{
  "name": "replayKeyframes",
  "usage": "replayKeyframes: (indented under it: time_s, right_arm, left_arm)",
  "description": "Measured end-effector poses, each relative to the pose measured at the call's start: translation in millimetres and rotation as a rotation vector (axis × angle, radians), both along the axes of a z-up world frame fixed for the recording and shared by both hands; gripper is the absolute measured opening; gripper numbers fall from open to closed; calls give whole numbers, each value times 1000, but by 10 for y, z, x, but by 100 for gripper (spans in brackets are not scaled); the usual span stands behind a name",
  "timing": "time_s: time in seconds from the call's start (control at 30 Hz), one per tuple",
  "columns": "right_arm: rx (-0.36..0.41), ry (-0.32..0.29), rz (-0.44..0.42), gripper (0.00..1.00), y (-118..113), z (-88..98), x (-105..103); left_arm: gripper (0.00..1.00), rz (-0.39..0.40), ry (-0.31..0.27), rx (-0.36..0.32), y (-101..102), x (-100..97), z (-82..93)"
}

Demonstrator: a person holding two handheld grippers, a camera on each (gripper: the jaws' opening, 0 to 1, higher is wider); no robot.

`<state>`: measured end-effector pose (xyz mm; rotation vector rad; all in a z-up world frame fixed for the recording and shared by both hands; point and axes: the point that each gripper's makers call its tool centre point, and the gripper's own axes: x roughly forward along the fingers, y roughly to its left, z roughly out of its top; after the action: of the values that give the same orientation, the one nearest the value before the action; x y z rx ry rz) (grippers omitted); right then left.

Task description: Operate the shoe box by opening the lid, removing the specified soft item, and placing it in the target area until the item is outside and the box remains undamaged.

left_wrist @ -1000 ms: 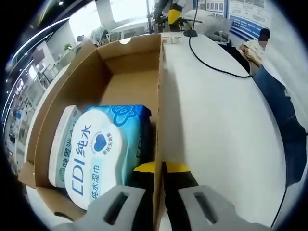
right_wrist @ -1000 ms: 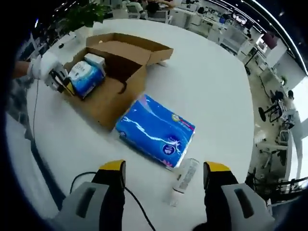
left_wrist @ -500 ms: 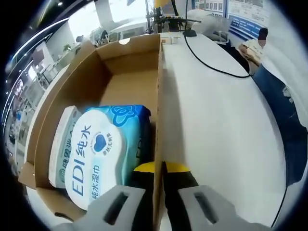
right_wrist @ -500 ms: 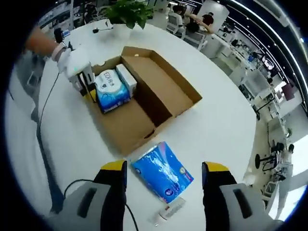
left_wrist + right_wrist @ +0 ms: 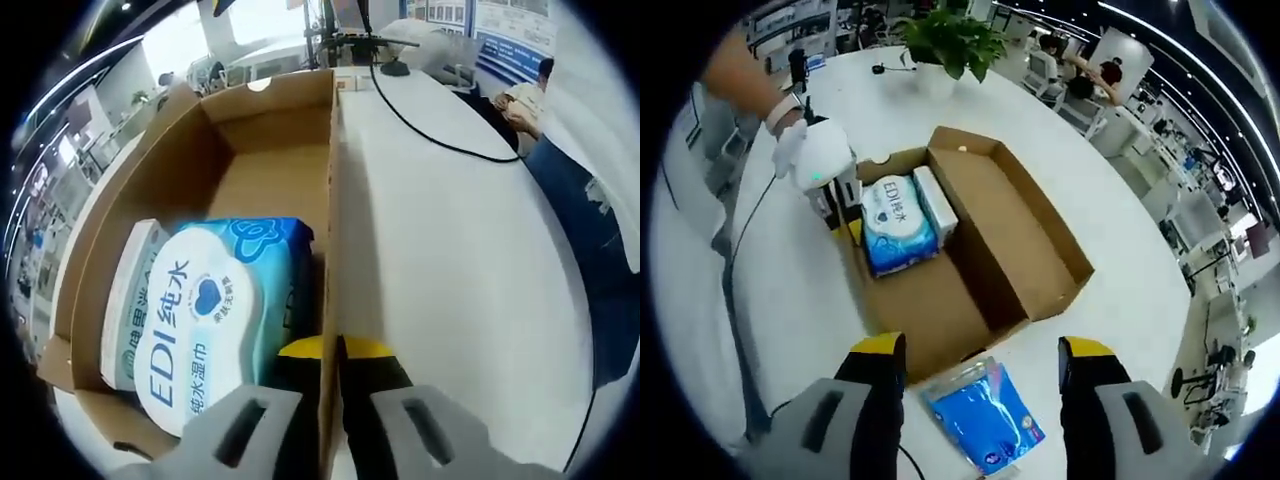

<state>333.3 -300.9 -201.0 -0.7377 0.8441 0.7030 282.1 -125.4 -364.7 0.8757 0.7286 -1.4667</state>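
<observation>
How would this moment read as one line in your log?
left gripper: shut on box wall | right gripper: open above table | wet wipes pack: inside box | blue pack: on table

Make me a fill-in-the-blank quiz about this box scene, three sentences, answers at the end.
1. The left gripper is shut on the box's ____.
2. The wet wipes pack lies ____ the cardboard box.
3. The blue tissue pack lies on the ____, outside the box.

Missing words: wall; inside; table
</observation>
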Motion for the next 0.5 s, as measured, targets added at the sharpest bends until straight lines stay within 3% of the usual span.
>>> replayKeyframes:
  time_s: [0.5]
  right_arm:
    - [38, -16, 74, 53, 560, -228, 378]
  left_arm:
    - [1, 2, -2, -1, 16, 1, -9]
